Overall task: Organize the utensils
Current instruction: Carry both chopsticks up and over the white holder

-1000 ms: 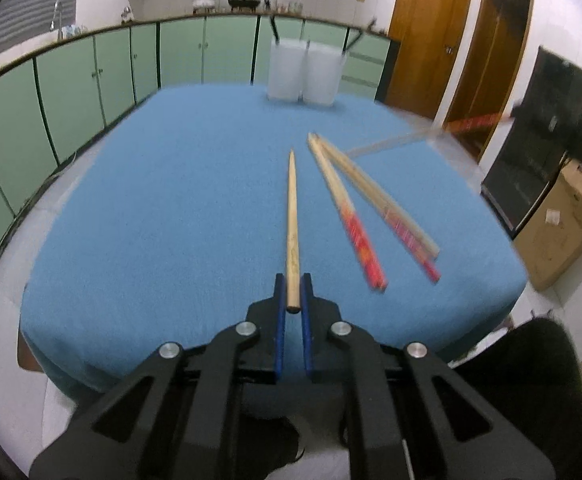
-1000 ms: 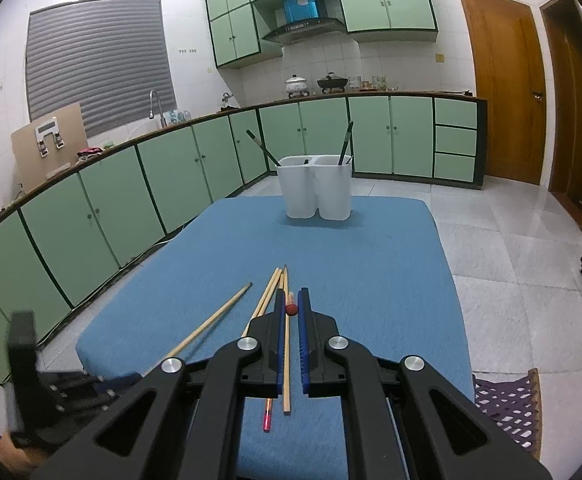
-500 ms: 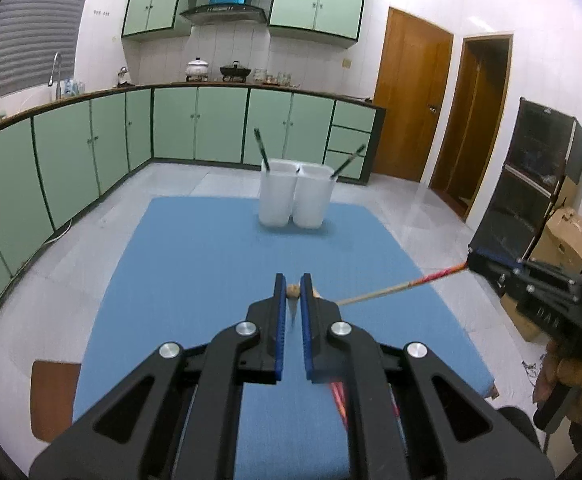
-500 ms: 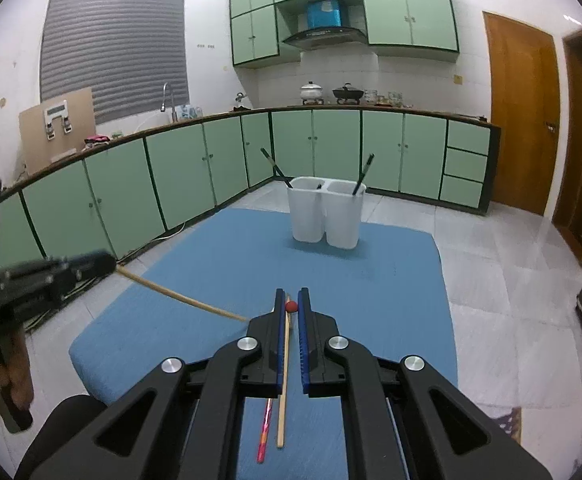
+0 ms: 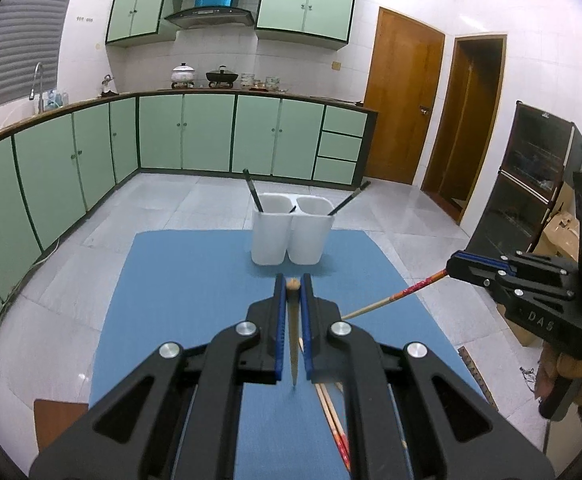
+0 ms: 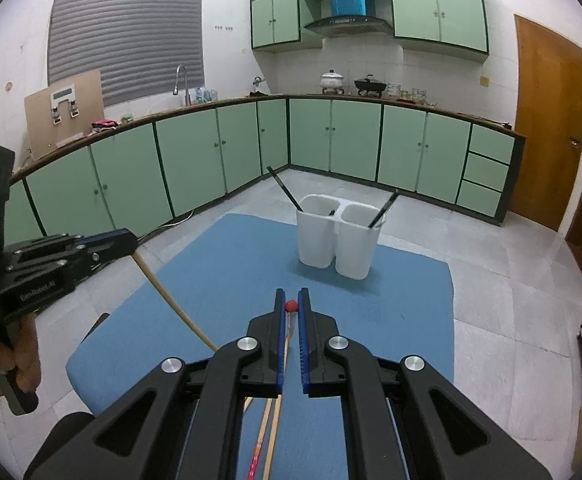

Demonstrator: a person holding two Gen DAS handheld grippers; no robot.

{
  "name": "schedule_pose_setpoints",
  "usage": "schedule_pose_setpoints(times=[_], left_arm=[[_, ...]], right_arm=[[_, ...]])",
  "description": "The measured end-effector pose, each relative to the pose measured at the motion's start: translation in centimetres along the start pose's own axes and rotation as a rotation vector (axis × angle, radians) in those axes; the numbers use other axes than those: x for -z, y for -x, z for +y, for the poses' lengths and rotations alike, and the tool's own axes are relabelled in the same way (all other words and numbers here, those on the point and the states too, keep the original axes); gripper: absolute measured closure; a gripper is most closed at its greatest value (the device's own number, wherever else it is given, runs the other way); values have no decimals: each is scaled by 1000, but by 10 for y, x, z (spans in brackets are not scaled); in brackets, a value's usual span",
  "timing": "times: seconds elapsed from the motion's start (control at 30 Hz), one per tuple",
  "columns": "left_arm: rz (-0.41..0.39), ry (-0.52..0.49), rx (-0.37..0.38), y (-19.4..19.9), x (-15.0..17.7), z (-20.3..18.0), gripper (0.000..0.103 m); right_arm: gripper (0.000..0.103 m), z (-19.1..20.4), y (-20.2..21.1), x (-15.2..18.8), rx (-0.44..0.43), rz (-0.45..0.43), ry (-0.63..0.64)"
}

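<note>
Nearest the left wrist camera, the left gripper [image 5: 293, 286] is clenched on a plain wooden chopstick [image 5: 293, 344]: its blunt end sits between the blue pads [image 5: 278, 320] at the tips, and the shaft hangs down and back toward the camera, above the blue table mat [image 5: 195, 288]. Beneath it two more chopsticks [image 5: 333, 420] lie on the mat, side by side, red ends nearest the camera.

In the right wrist view the right gripper [image 6: 291, 304] is likewise clamped on a red-tipped chopstick [image 6: 291, 305], whose red end shows between its tips while the shaft runs back under the jaws. The left wrist view shows this stick from the side, slanting down from the closed fingers toward the mat.

Farther off, near the mat's far edge, stands a white twin-compartment holder [image 6: 337, 240], well apart from both grippers. A dark utensil [image 6: 285, 190] leans out of its left cup and another dark utensil [image 6: 383, 210] out of its right.
</note>
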State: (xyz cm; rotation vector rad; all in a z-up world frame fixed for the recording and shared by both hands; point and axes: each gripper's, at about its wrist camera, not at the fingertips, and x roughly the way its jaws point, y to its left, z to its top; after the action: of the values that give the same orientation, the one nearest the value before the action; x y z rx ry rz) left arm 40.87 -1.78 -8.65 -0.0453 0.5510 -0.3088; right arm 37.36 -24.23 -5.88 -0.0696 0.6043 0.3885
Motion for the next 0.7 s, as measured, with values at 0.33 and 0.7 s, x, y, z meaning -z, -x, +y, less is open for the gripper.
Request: schedule_pose_setpoints(times=[0.33,0.7], left_arm=[[-92,-38,2,0,-56,-1,97],[-272,-80,-13,-15,-151,-26,97]], right_arm=[[97,-1,14,-73,12,-25,63],[97,-29,4,-150,84,-81,52]])
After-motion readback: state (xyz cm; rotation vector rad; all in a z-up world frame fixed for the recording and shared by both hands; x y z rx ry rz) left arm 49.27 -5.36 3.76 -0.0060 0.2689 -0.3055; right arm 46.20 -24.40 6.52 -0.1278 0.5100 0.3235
